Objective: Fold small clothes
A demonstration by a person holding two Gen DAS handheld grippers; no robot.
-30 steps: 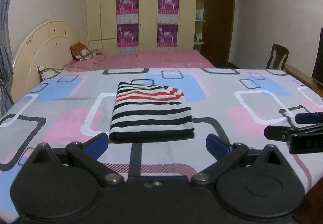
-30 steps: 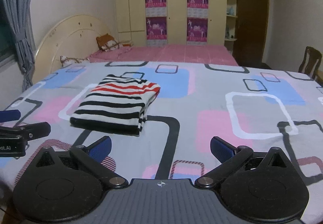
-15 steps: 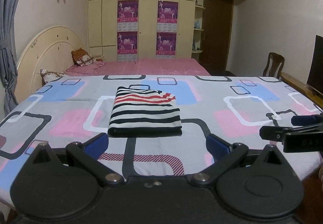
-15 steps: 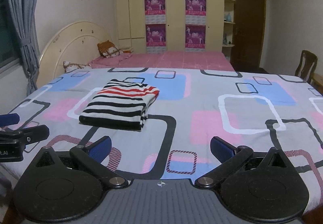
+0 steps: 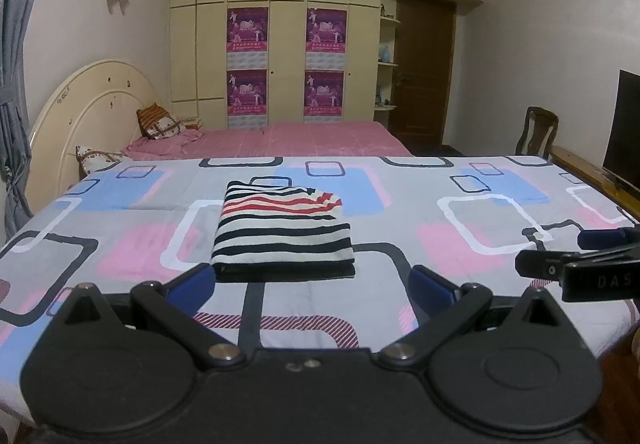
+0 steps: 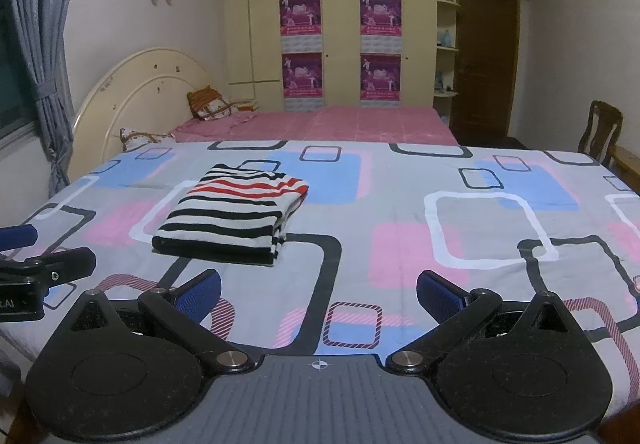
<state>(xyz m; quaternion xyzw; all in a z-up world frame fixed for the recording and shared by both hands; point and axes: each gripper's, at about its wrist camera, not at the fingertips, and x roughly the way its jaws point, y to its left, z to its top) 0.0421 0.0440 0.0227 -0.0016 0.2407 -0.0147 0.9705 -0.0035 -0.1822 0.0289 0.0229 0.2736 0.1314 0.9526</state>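
Note:
A striped garment (image 5: 282, 232), black, white and red, lies folded into a neat rectangle on the patterned bed cover (image 5: 460, 240). My left gripper (image 5: 312, 284) hangs open just short of its near edge, nothing between the blue pads. In the right wrist view the same folded garment (image 6: 236, 216) sits ahead to the left, and my right gripper (image 6: 318, 294) is open and empty over the cover's near part (image 6: 400, 244). Each gripper's fingers show at the edge of the other's view: right (image 5: 576, 264), left (image 6: 36, 264).
A pink bed (image 5: 276, 136) with a cream headboard (image 5: 92, 116) and pillows stands behind. Wardrobe doors with purple posters (image 5: 286, 64) fill the back wall. A wooden chair (image 5: 536, 132) and a dark screen (image 5: 622, 132) are at the right, a grey curtain (image 6: 44, 44) at the left.
Both grippers have pulled back from the folded garment and risen slightly, so more of the bed cover's near edge shows. The garment has stayed still.

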